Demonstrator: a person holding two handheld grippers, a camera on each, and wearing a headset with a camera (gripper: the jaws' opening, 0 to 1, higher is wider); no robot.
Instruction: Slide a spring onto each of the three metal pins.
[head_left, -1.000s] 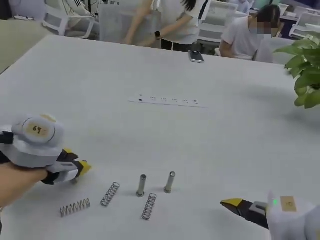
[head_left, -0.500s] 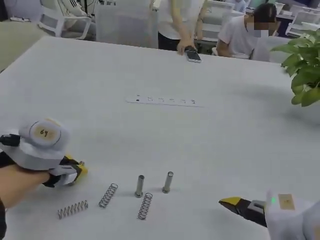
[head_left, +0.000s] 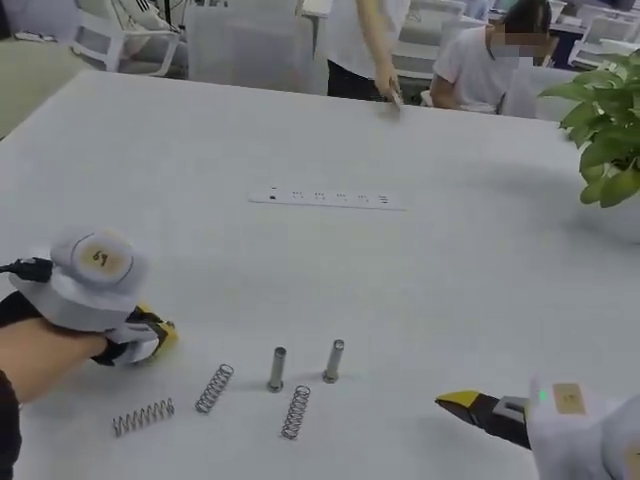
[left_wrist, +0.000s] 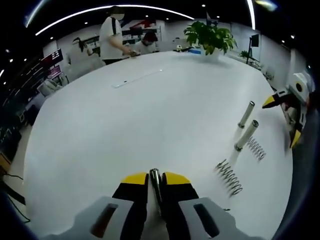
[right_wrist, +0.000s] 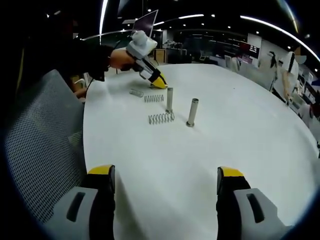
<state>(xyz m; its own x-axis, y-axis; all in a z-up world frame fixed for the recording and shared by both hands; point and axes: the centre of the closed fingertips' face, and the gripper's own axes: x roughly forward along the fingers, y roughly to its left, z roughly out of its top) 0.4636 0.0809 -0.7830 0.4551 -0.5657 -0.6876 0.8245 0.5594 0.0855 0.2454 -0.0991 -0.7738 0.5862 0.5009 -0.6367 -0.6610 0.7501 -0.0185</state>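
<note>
Left tool clamps pin | label reads 69 | right tool agape

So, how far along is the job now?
Done: nothing yet. The three springs lie loose on the table, and two pins stand bare. In hand: the left tool is shut on the third pin; the right tool is open. Left: all three springs.
</note>
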